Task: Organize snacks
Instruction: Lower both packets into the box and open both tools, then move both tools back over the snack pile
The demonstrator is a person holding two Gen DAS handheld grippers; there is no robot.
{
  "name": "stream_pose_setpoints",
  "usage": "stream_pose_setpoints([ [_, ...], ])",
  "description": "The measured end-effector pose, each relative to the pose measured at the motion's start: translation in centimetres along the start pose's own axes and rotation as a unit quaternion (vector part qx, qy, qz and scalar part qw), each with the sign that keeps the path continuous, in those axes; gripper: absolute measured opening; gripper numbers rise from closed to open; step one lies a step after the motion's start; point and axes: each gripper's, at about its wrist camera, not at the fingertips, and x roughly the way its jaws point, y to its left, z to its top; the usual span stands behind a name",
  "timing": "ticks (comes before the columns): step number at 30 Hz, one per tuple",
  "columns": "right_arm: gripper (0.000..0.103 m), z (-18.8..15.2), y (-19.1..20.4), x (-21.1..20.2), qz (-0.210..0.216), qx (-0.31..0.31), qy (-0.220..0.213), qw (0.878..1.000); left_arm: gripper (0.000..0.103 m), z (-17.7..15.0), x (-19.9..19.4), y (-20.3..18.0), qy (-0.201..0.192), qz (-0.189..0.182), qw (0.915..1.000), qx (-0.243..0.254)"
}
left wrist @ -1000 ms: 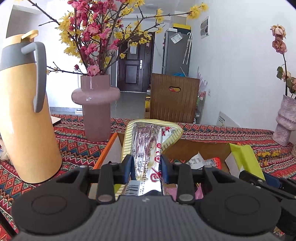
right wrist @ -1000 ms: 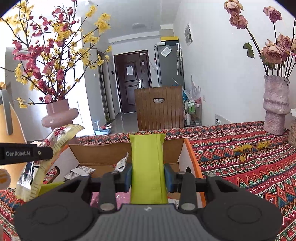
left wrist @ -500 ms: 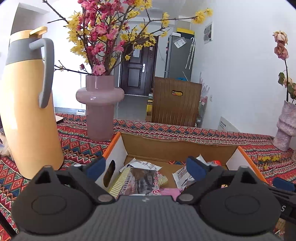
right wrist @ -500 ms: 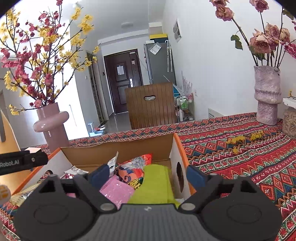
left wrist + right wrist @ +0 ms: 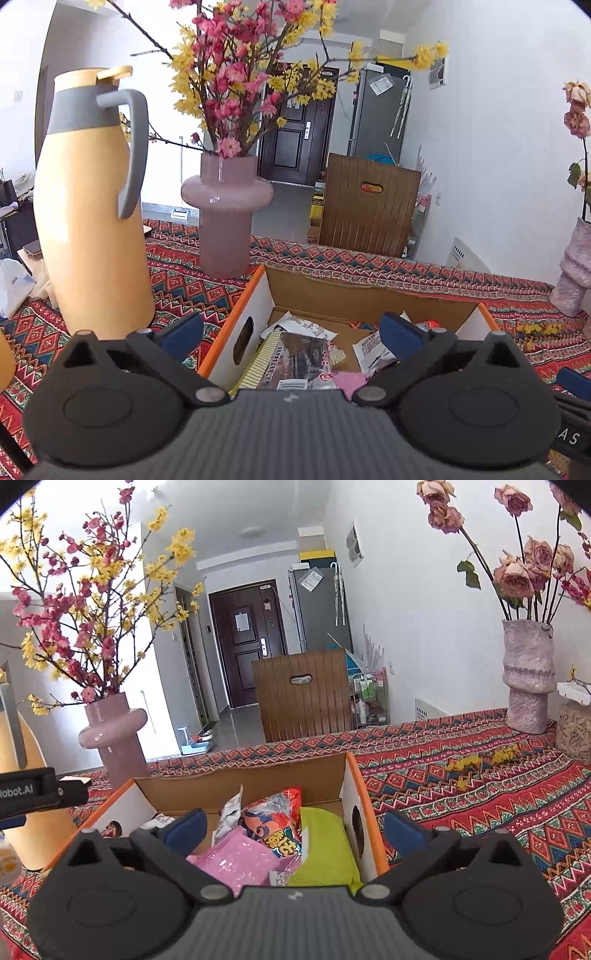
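Item one, the open cardboard box with orange rim and white outer walls (image 5: 364,805), sits on the red patterned tablecloth (image 5: 480,805), near me and between a tall yellow jug with grey handle (image 5: 92,206) at left and bare cloth at right. Contents, right end: a lime-green soft pouch (image 5: 325,849) lying flat against the right wall; a pink foil packet (image 5: 236,860) just left of it; a red-and-blue printed crisp bag (image 5: 275,827) propped upright behind both. Contents, left end: a silver-and-yellow striped wrapper (image 5: 291,362) lying flat, with white crumpled sachets (image 5: 299,326) beyond. My left gripper (image 5: 291,334) stands wide with nothing between its blue pads; my right gripper (image 5: 293,827) is spreading its jaws to full width, also with nothing gripped. Handling, as I judge it: all packets light, limp and slick, the crisp bag crushable; I would pinch each by a sealed edge, never across the puffed middle. A mauve glass vase (image 5: 227,218) of blossom branches stands just beyond the box's far left corner.
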Motion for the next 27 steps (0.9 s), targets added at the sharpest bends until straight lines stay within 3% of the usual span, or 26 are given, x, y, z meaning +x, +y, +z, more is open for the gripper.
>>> stream_pose_setpoints([
  [5,0.103,1.0,0.8,-3.5,0.020,-0.015,-0.027,0.999,0.103,0.7,-3.7,0.4,-0.020,-0.006,0.9998,0.002],
  [12,0.103,0.3,1.3,-7.3,0.047,-0.028,-0.033,0.998,0.103,-0.4,-6.1,1.5,-0.011,-0.007,0.9998,0.012],
  [27,0.103,-5.1,0.5,-10.3,0.049,-0.042,0.033,0.997,0.103,-5.9,-7.4,6.0,0.053,0.009,0.9984,0.016],
])
